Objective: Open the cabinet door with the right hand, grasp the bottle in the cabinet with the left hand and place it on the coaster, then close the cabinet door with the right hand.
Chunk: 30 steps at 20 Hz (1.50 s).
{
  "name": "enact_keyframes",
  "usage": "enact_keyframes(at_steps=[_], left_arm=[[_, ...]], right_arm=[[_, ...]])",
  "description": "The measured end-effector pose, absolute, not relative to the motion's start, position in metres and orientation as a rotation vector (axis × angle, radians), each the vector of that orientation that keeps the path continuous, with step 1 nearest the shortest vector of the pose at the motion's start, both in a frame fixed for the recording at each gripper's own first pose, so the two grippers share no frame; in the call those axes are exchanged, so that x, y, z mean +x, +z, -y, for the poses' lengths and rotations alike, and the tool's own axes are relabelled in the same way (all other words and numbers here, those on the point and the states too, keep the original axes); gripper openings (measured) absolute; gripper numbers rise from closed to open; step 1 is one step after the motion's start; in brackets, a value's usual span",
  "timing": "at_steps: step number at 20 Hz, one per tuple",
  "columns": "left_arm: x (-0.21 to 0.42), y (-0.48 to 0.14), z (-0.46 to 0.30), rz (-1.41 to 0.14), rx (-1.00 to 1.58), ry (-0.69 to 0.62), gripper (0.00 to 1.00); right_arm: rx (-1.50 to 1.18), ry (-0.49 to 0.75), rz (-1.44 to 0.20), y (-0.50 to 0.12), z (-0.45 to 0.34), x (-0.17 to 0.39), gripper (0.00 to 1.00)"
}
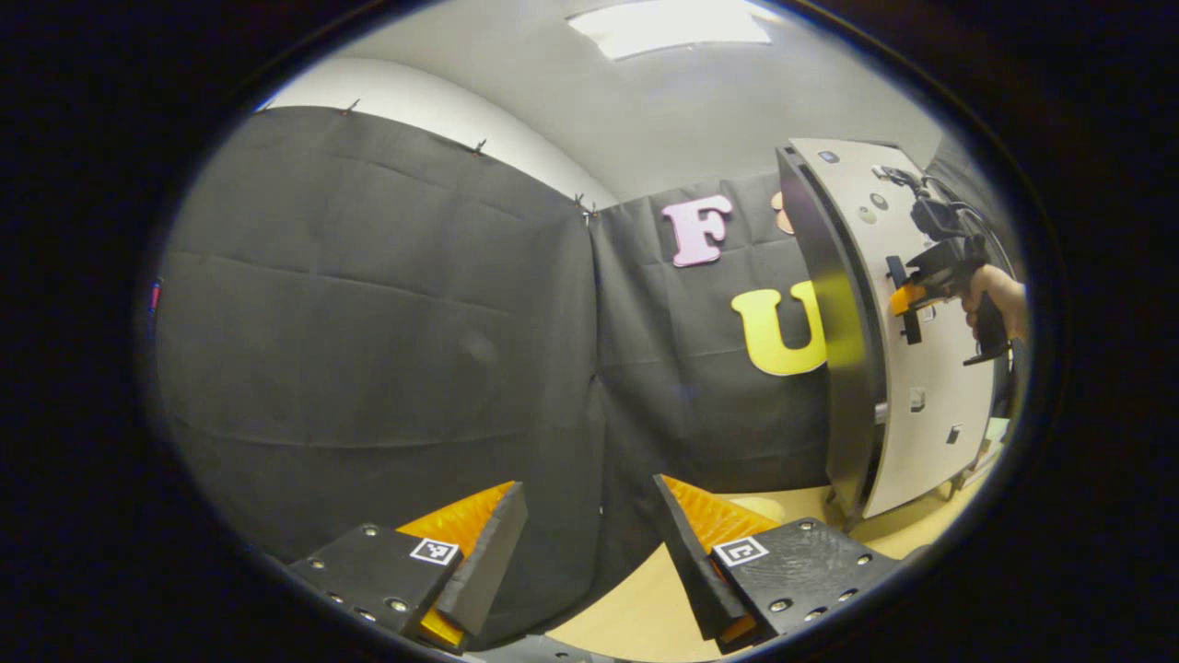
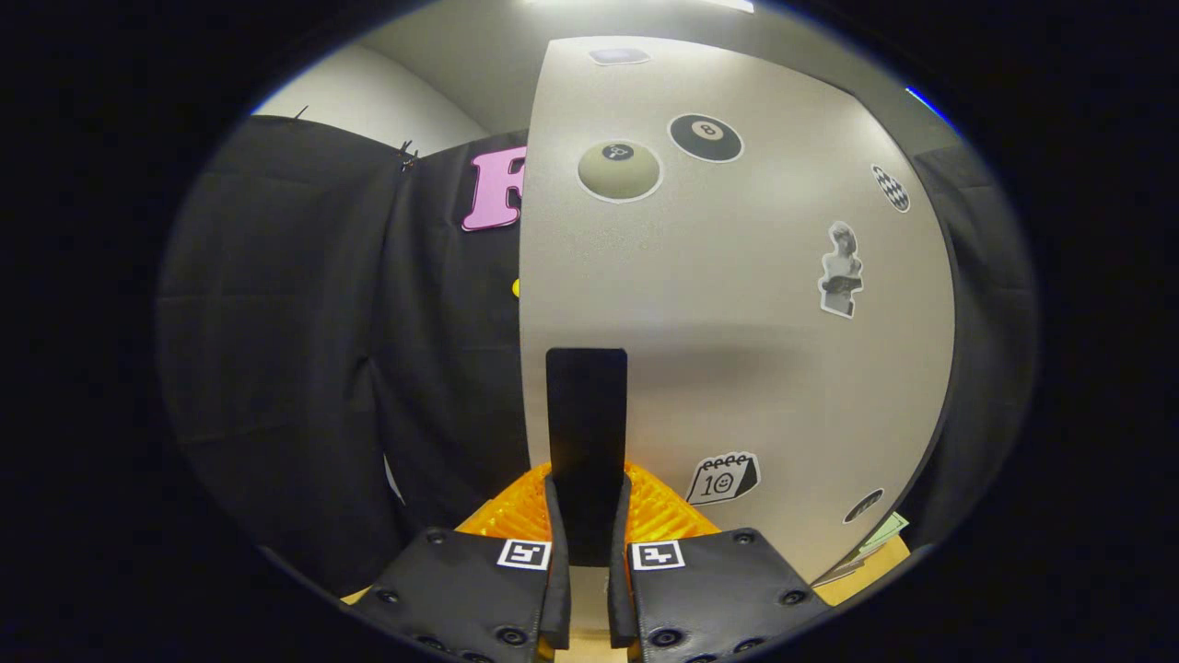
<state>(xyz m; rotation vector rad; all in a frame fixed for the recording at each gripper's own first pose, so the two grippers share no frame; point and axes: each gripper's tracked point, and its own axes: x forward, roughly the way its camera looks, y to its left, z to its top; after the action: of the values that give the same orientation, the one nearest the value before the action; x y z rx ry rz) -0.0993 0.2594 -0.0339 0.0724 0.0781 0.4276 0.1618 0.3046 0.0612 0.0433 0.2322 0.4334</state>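
Note:
The cabinet (image 1: 834, 350) stands at the right of the left gripper view, its dark side panel facing me. Its pale grey door (image 2: 737, 304) carries several stickers. A black upright handle (image 2: 587, 414) sits near the door's left edge. My right gripper (image 2: 587, 516) is shut on that handle, both fingers pressing its sides. The left gripper view shows the same right gripper (image 1: 907, 299) at the handle, held by a hand (image 1: 999, 295). My left gripper (image 1: 588, 488) hangs open and holds nothing, left of the cabinet above the table. The cabinet's inside is hidden.
The tan table (image 1: 645, 599) runs under the left gripper to the cabinet's foot. A pale round patch (image 1: 763, 506) lies on it just past my left gripper's right finger. Black cloth walls close the back and left. Some paper (image 2: 884, 532) lies by the cabinet's lower right corner.

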Motion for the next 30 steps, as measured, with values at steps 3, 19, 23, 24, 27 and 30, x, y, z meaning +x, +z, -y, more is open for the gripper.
enact_keyframes(at_steps=[3, 19, 23, 24, 27, 30], left_arm=[[-0.086, -0.034, -0.238, -0.081, 0.055, 0.361, 0.82], [-0.066, 0.005, -0.052, -0.017, 0.050, 0.155, 0.82], [-0.064, 0.004, -0.019, -0.023, 0.026, 0.117, 0.82], [-0.063, 0.003, -0.010, -0.026, 0.024, 0.108, 0.82], [-0.062, 0.006, 0.013, -0.029, 0.018, 0.079, 0.82], [-0.063, 0.009, 0.036, -0.025, 0.020, 0.048, 0.82]], right_arm=[[0.050, 0.470, -0.237, 0.064, -0.290, 0.140, 0.18], [0.044, 0.641, -0.226, 0.074, -0.220, 0.081, 0.17], [0.043, 0.651, -0.231, 0.075, -0.200, 0.073, 0.17], [0.046, 0.651, -0.230, 0.075, -0.196, 0.073, 0.17], [0.041, 0.644, -0.227, 0.075, -0.182, 0.069, 0.17], [0.040, 0.631, -0.221, 0.076, -0.167, 0.061, 0.17]])
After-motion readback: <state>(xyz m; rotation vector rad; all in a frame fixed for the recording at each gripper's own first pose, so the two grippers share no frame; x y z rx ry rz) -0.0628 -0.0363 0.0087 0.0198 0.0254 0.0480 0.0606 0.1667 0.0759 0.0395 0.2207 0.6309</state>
